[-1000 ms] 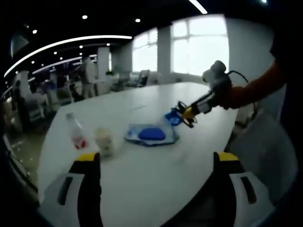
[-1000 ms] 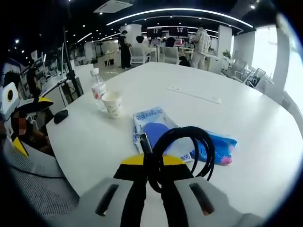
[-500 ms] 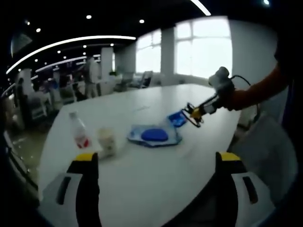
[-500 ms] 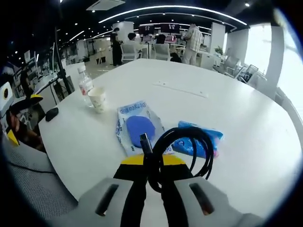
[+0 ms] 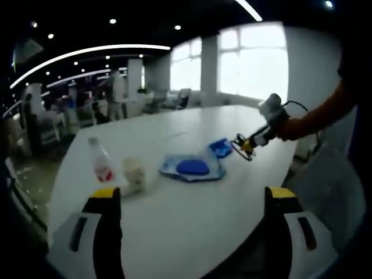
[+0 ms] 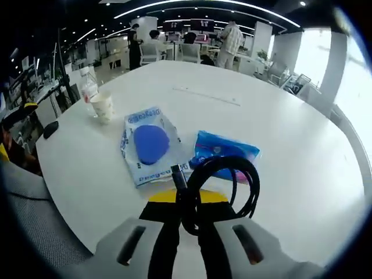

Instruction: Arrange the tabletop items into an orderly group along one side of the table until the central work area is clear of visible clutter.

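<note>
In the right gripper view, the water bottle (image 6: 88, 81) and the paper cup (image 6: 103, 107) stand upright just beside each other near the tabletop's (image 6: 302, 151) left edge, already a tidy pair. Further in, toward the middle, the white wipes pack (image 6: 145, 148) with its blue oval lies flat, and the blue packet (image 6: 224, 152) lies just beside it on the right; these two look like the clutter not yet shifted. Nearest the near edge, the right gripper (image 6: 187, 216) is clenched on a coiled black cable (image 6: 224, 185), its loop raised above the packet, probably so the coil carries across without dragging anything.

In the left gripper view, the left gripper (image 5: 189, 203) hovers over the near edge with jaws spread wide and nothing between them, seemingly waiting. Beyond it sit bottle (image 5: 100, 163), cup (image 5: 133, 173), wipes pack (image 5: 192, 168) and packet (image 5: 221, 147), with the right gripper (image 5: 244, 145) reaching in from the right.
</note>
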Tool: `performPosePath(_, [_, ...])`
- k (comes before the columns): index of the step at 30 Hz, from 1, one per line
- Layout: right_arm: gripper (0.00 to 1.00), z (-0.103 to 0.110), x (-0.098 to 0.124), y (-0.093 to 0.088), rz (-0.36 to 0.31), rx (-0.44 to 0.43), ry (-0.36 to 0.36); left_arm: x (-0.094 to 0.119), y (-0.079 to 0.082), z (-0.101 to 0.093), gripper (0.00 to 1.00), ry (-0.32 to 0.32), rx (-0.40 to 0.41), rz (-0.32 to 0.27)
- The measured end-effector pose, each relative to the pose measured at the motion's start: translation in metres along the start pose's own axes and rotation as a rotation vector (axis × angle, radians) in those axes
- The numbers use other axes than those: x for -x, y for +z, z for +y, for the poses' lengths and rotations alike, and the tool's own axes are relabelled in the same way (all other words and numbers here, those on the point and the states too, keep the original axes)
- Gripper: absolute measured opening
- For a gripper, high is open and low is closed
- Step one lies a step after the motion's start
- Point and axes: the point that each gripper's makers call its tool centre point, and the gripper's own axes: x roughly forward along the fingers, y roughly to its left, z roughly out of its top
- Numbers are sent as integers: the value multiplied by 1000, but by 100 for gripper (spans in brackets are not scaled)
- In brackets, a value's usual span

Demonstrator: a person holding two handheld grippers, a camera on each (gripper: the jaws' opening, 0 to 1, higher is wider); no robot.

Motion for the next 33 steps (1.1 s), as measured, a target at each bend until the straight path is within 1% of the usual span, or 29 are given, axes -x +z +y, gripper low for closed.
performPosePath(4, [9, -5, -4, -12, 29, 16, -12, 0, 0, 2, 99, 6, 4, -4])
performPosePath(6, [9, -8, -5, -16, 41, 49, -26, 0, 1, 2, 99, 8, 5, -5])
performPosePath(10, [9, -9, -7, -19, 52, 69, -28, 0, 0, 2, 99, 7, 5, 0])
performPosePath(15, [9, -4, -10, -23, 62, 77, -21, 0, 0, 2, 98, 8, 4, 3])
performPosePath(18, [9, 1, -14, -29, 75, 79, -9, 0, 0, 2, 98, 10, 4, 7])
performPosePath(27, [9, 9, -23, -44, 109, 76, 15, 1, 0, 3, 97, 16, 4, 10])
performPosePath(33, [10, 15, -26, -50, 113, 54, 44, 0, -1, 4, 97, 18, 3, 14])
